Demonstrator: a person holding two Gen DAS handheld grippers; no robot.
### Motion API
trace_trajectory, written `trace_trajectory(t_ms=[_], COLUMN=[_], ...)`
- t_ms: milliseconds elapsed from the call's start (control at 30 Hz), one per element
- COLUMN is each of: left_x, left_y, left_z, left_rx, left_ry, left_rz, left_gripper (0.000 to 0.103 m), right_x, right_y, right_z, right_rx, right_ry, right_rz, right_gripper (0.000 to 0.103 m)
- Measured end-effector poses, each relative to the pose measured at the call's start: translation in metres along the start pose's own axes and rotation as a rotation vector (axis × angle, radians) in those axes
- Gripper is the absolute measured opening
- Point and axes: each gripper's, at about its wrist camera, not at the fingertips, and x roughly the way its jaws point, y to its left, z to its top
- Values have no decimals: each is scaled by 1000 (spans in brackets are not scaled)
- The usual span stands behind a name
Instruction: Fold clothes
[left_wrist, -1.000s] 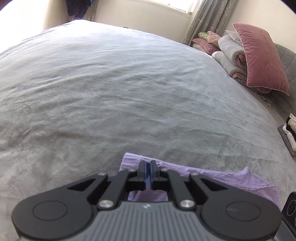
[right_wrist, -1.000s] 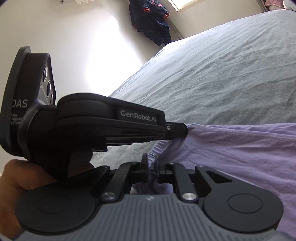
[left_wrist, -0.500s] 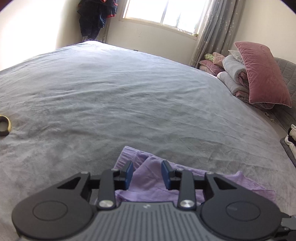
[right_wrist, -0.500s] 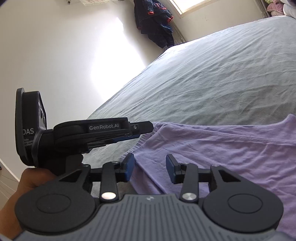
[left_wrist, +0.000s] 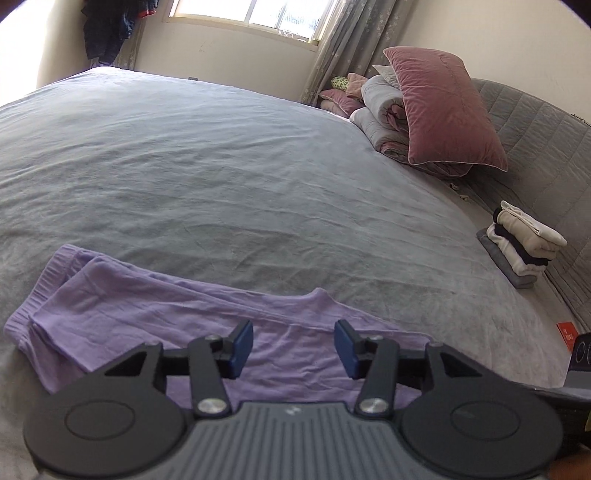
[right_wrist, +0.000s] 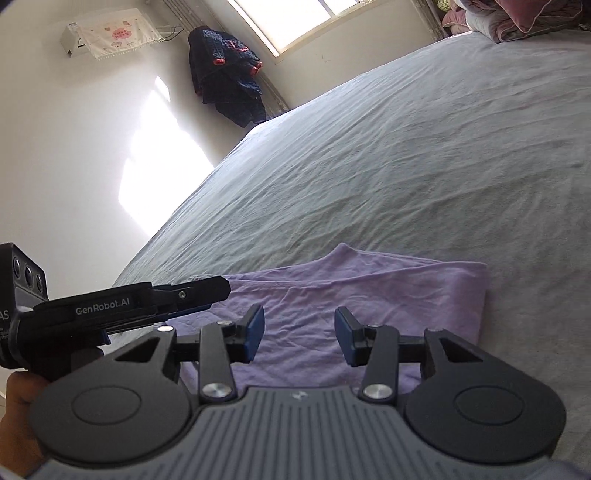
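Observation:
A folded lilac garment (left_wrist: 147, 317) lies flat on the grey bed cover, its ribbed hem at the left end. My left gripper (left_wrist: 293, 349) hangs open just above the garment's near edge, nothing between its blue pads. In the right wrist view the same lilac garment (right_wrist: 369, 291) lies under my right gripper (right_wrist: 299, 334), which is open and holds nothing. The left gripper's body (right_wrist: 122, 306) shows side-on at the left of that view, over the cloth's left end, held by a hand (right_wrist: 18, 413).
A stack of folded clothes (left_wrist: 521, 247) sits at the bed's right edge by the grey headboard. Pink and grey pillows (left_wrist: 436, 114) pile at the far right. A dark jacket (right_wrist: 225, 81) hangs by the window. The grey bed cover (left_wrist: 221, 166) stretches wide beyond the garment.
Both grippers were shut on the lilac garment a second ago; they have let go, opened wide and drawn back and up. The garment now lies flat on the bed.

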Motion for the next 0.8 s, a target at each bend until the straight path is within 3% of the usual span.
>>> trace_trajectory(t_ms=[100,200,367,567,800], left_x=[7,12,10,0,-2], left_y=[-26,-53,-75,-92,-108], left_z=[-17,-36,-64,-88,-107], left_rx=[37,134,263,456,601], left_ry=[11,18,-33,-51,-23], left_rz=[-61,-95,-151,-283,-299], left_gripper=[50,50,50,50,50], right_x=[-20,-41,-73,-78,-84], right_y=[-17,-34,-62,-73,-87], right_z=[-1,-2,-3,-7,-11], right_rx=[33,65,123,249,395], right_ry=[-7,-15,-22,51,135], right_rz=[-30,-59,-100,-19,76], right_gripper=[47,47,47,47,47])
